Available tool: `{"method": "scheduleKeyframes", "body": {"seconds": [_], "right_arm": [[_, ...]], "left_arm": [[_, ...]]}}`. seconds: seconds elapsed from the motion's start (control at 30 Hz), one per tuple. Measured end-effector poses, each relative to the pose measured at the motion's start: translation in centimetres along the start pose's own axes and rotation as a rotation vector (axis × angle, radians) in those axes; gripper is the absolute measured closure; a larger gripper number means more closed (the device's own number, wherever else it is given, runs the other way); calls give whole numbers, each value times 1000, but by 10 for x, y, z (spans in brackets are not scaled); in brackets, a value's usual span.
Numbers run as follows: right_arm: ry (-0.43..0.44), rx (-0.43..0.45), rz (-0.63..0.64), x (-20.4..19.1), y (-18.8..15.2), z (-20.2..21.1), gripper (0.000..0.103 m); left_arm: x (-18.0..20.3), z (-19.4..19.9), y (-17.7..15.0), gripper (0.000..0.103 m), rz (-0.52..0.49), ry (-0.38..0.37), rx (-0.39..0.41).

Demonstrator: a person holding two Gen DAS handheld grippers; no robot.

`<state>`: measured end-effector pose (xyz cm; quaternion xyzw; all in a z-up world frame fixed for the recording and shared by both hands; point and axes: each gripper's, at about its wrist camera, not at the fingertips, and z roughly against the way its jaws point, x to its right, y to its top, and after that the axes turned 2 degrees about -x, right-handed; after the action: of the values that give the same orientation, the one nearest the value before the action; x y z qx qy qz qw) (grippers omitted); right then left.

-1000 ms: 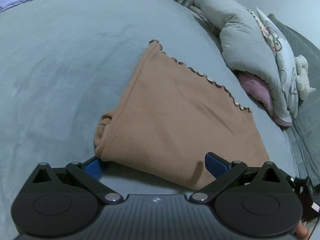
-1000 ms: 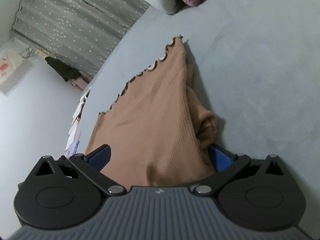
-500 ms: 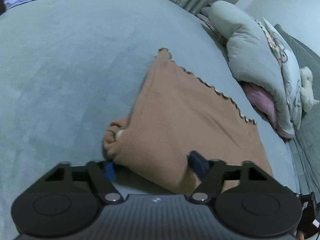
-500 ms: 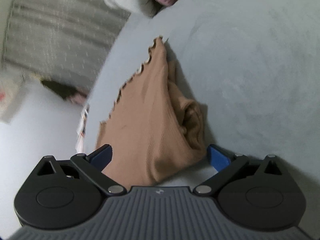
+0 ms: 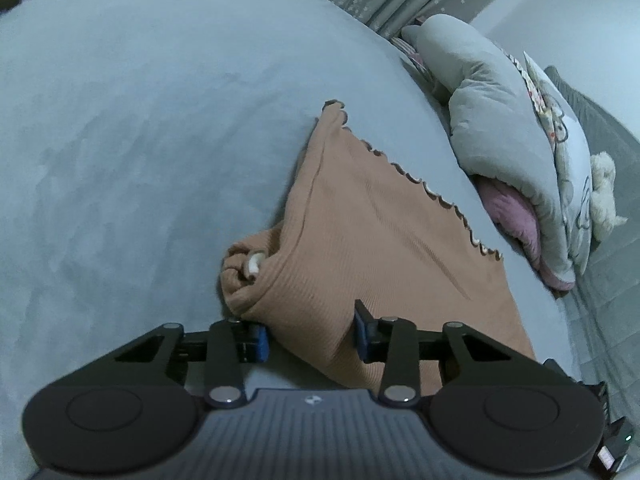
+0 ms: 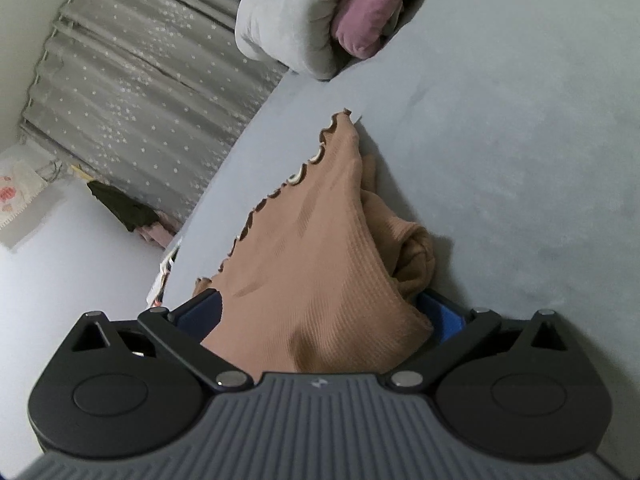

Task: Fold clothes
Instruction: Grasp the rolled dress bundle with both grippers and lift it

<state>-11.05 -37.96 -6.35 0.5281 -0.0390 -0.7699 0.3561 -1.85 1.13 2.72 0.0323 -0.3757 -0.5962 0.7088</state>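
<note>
Garment: tan ribbed top [image 5: 360, 240] with a dark frilled hem, lying on the grey-blue bed sheet [image 5: 140, 140], one end bunched up.
Left gripper [image 5: 310, 338]: fingers half closed, the near fold of the top between the blue pads; firm pinch not certain.
Right gripper [image 6: 320, 316]: fingers wide apart, cloth lying loose between them.
Beyond: grey quilt [image 5: 500, 120], starred curtain [image 6: 140, 80].
</note>
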Motion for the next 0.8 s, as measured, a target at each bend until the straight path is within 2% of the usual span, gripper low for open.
{"method": "scheduleKeyframes", "body": {"seconds": [0.07, 0.23, 0.27, 0.3, 0.33, 0.37, 0.4, 0.43, 0.67, 0.73, 0.8], "right_arm": [[-10, 11, 23, -3, -1, -3, 0], [-52, 40, 82, -11, -2, -13, 0], [-57, 45, 85, -11, -2, -15, 0], [-57, 48, 82, -11, -2, -15, 0], [-54, 50, 78, -11, -1, -14, 2], [-48, 49, 73, -10, 0, -14, 9], [-42, 50, 72, -10, 1, -13, 65], [-39, 52, 77, -12, 2, -11, 68], [-19, 69, 113, -28, 10, -1, 70], [-14, 74, 124, -32, 12, 2, 70], [32, 88, 182, -51, 20, 11, 71]], "left_arm": [[0, -1, -1, 49, -2, -2, 7], [1, -4, -4, 44, -6, -9, 25], [2, -5, -4, 47, -6, -10, 29], [2, -5, -5, 56, -7, -11, 33], [2, -5, -5, 59, -5, -11, 38], [2, -4, -5, 64, -2, -11, 45], [2, -3, -5, 68, 1, -10, 51], [3, -2, -5, 69, 4, -10, 58], [8, 12, 2, 80, 28, -16, 92], [15, 28, 15, 81, 48, -51, 125], [17, 50, 36, 82, 83, -110, 168]]}}
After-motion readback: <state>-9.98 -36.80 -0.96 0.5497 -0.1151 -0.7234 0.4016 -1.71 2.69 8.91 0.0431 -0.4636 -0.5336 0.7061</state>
